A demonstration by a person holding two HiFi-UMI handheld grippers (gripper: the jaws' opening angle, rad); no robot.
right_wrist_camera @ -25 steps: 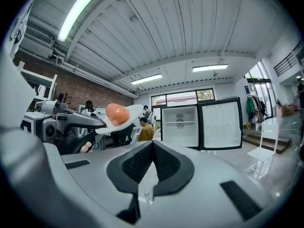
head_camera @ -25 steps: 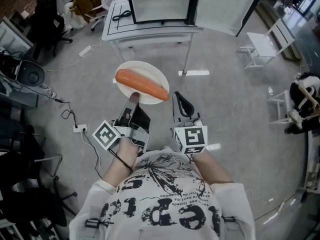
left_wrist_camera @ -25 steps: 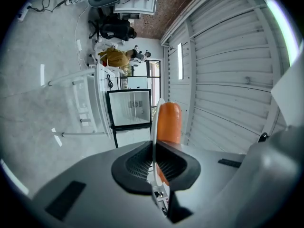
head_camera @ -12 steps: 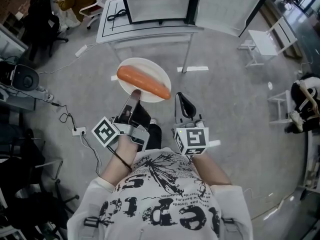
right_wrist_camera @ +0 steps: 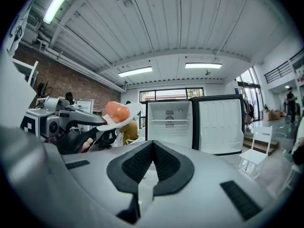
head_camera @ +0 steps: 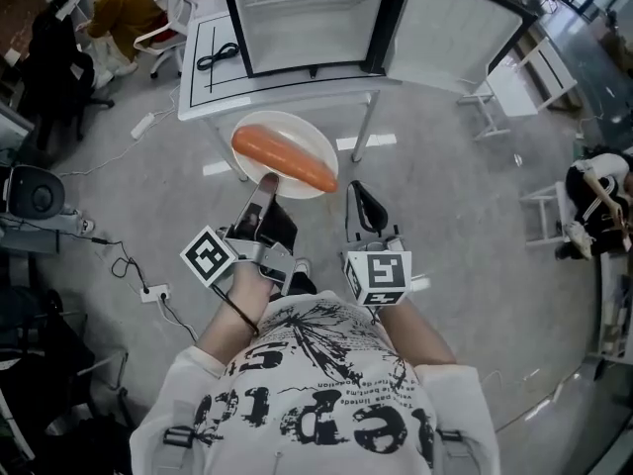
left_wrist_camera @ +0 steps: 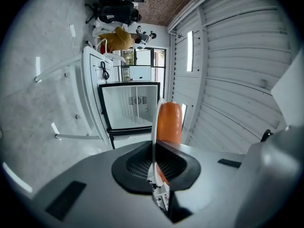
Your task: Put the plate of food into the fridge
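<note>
A white plate carries a long orange sausage-shaped food. My left gripper is shut on the plate's near rim and holds it level in the air, just before the white table. In the left gripper view the plate shows edge-on between the jaws, with the food beside it. My right gripper hangs to the right of the plate, shut and empty. The small fridge stands on the table with its door swung open to the right; its inside looks bare.
A black cable lies on the table left of the fridge. A white chair stands at the right. At the far left a person in yellow sits among office chairs. A power strip and cords lie on the floor.
The table and fridge have drawn nearer in the head view. The plate, still in my left gripper, now reaches the table's front edge. Both grippers keep their hold and spacing.
</note>
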